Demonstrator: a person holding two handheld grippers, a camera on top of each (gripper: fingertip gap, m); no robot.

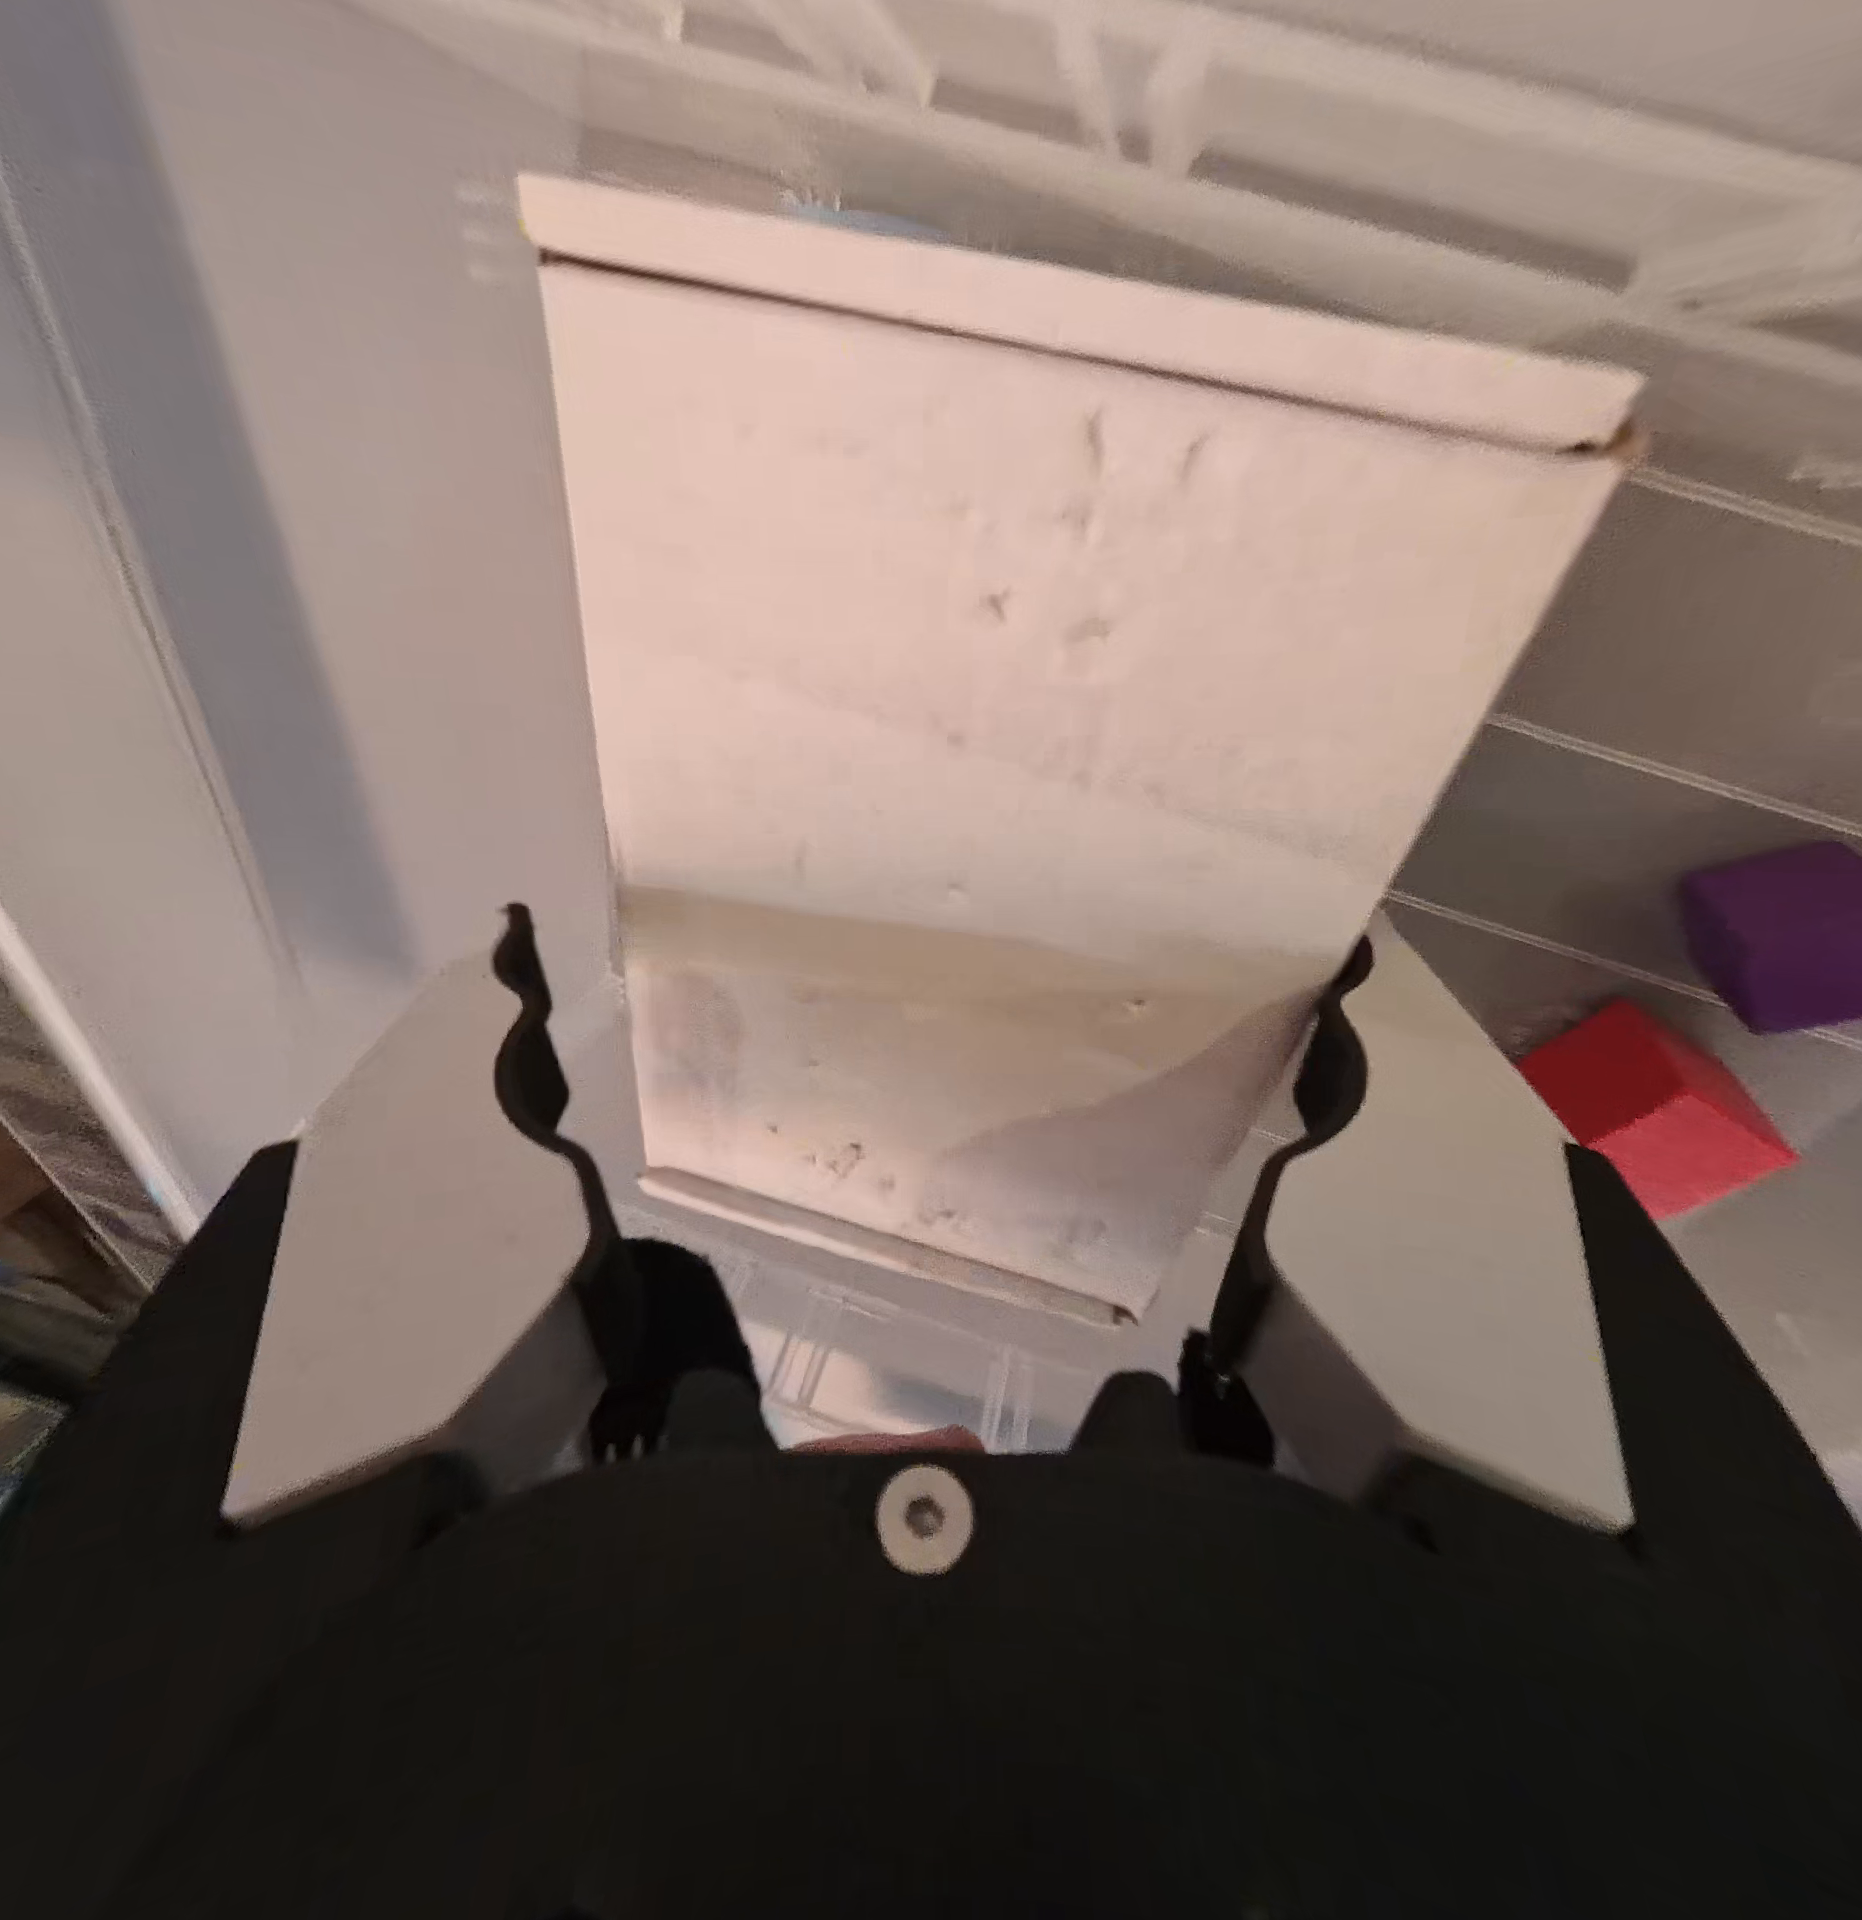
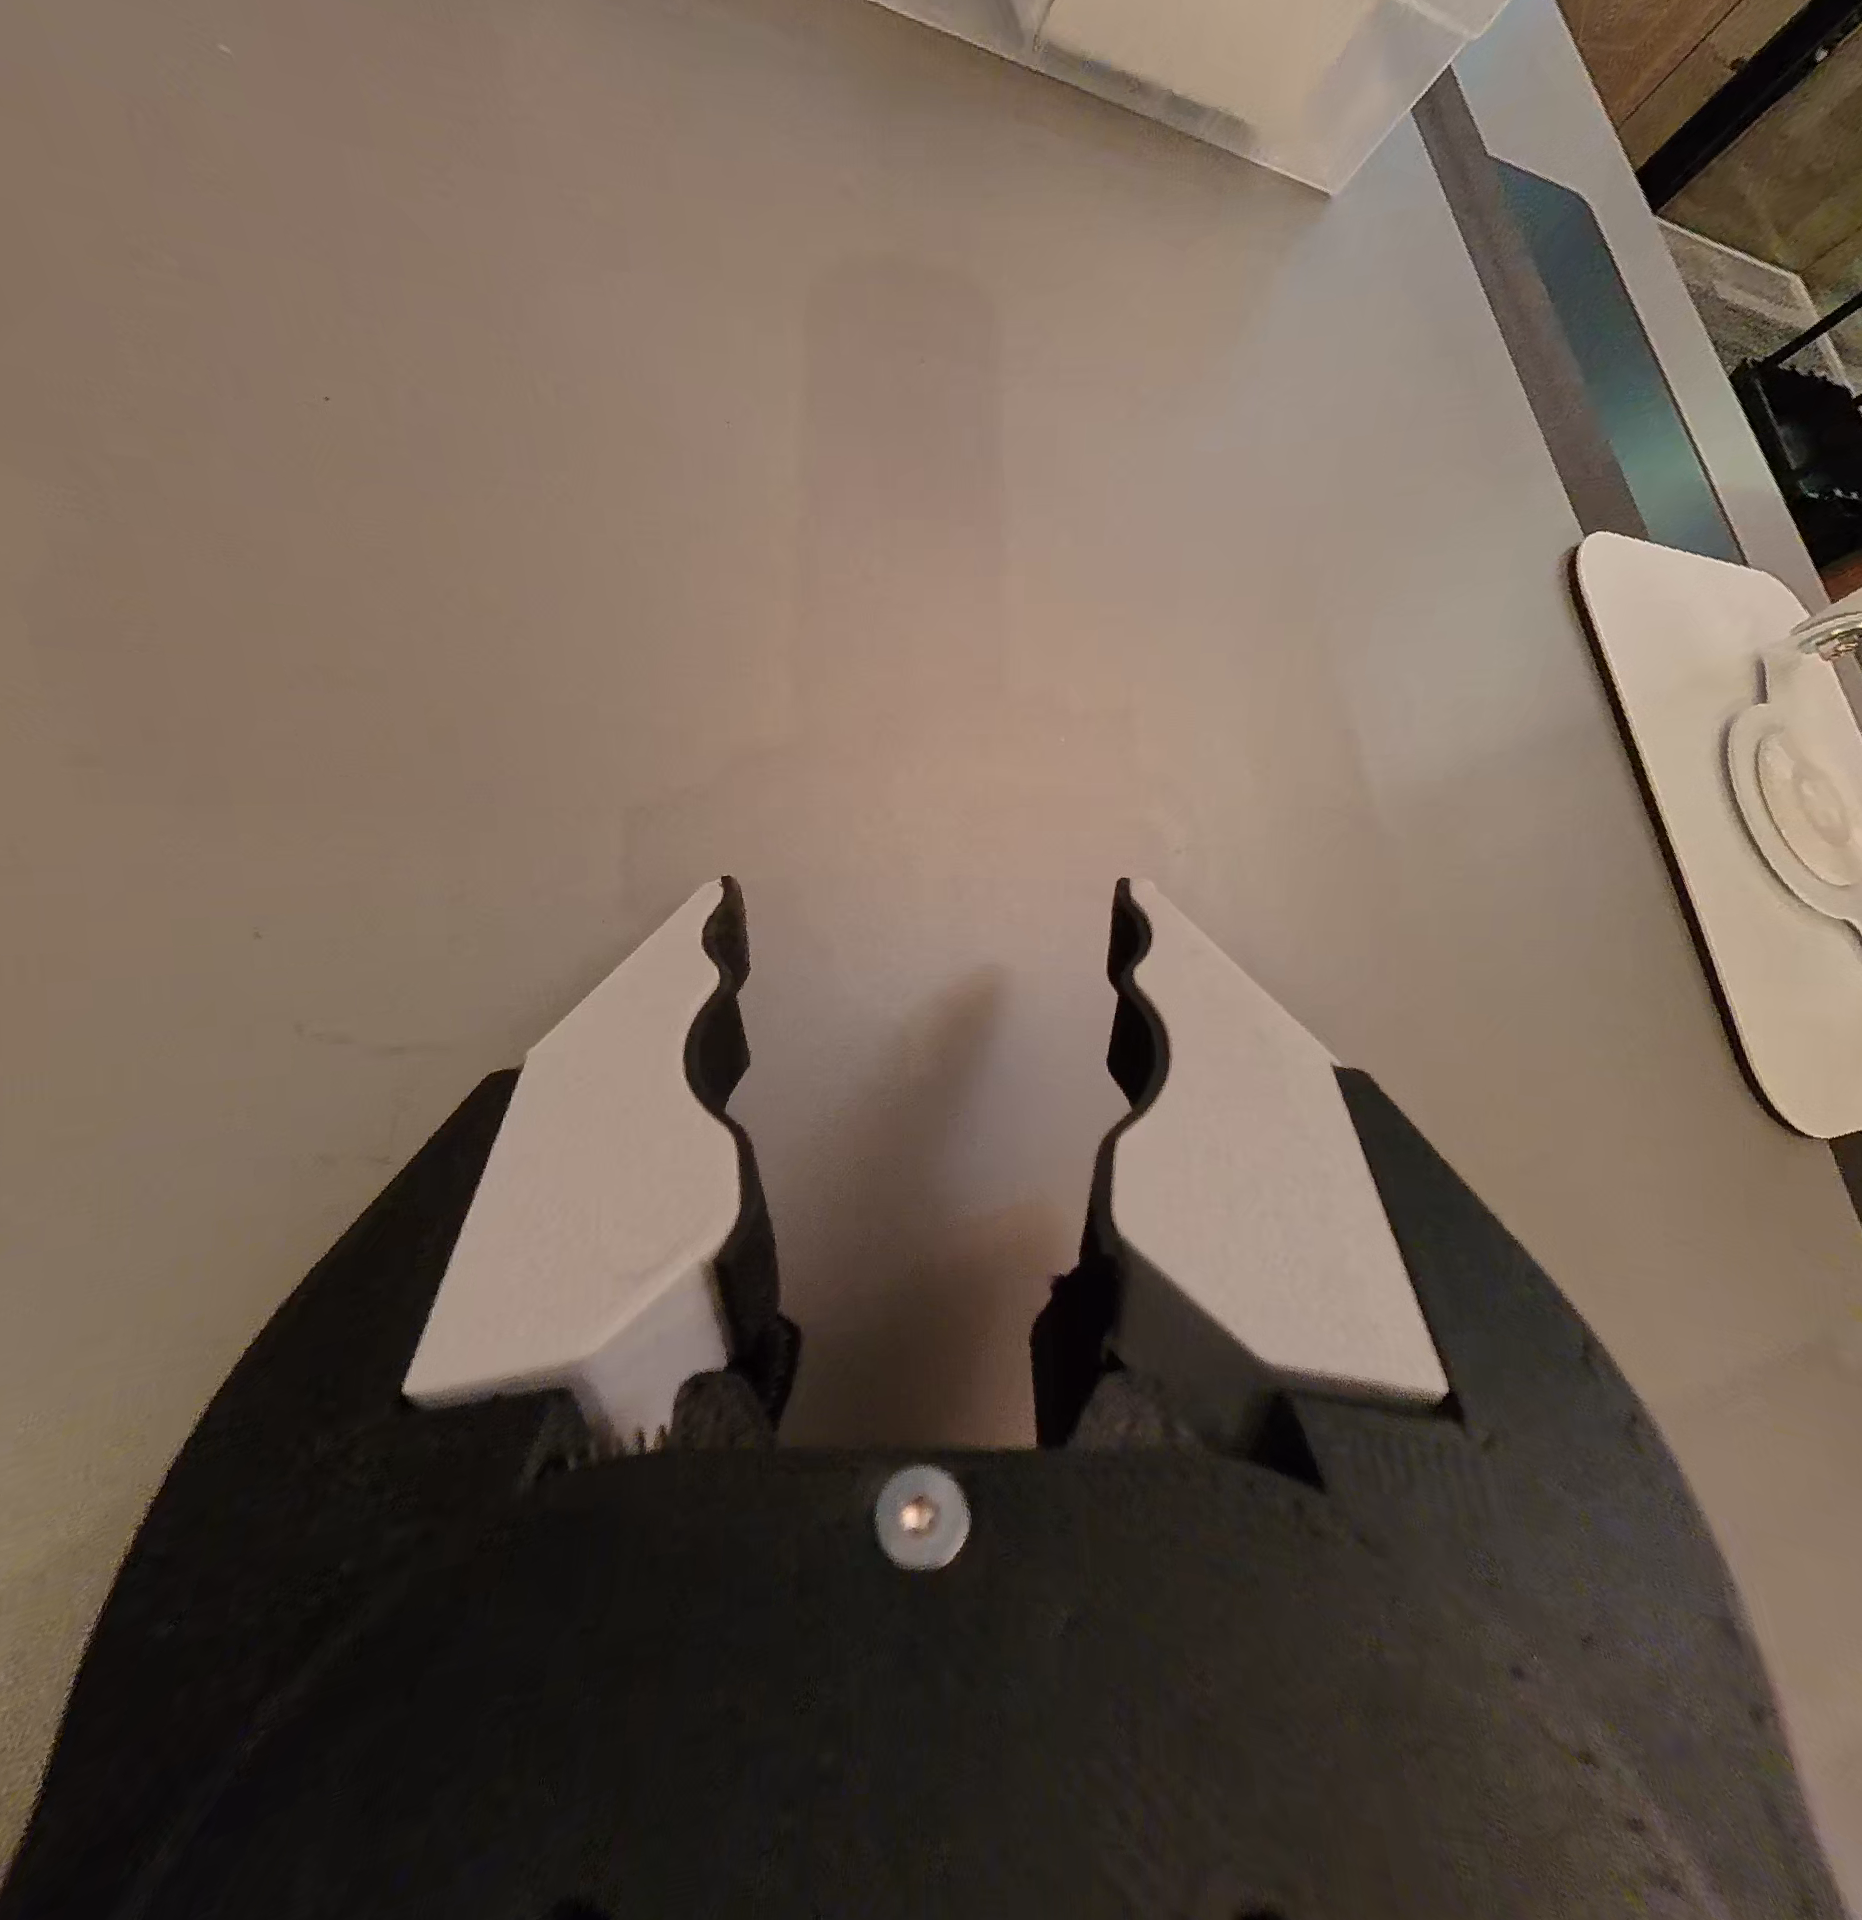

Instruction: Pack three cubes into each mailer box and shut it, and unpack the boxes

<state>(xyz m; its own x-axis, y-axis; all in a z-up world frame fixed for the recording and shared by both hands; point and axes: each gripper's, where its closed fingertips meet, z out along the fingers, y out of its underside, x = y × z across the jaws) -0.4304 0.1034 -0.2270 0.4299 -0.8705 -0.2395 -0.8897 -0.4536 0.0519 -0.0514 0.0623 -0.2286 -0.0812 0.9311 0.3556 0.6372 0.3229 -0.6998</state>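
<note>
Left tool (image 1: 932,940) spread wide around the shut white mailer box (image 1: 1020,665), centre frame; contact unclear. Red cube (image 1: 1659,1112) and purple cube (image 1: 1789,945) lie loose at right, so packing seems unfinished. Right tool (image 2: 925,899) spread, empty, over bare bench (image 2: 491,520).

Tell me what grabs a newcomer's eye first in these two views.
In the left wrist view, a closed white mailer box fills the centre, flanked by the wide-open left tool. To its right, a red cube and a purple cube stand out as the only bright colours. The right tool hangs open over the bare grey table.
</note>
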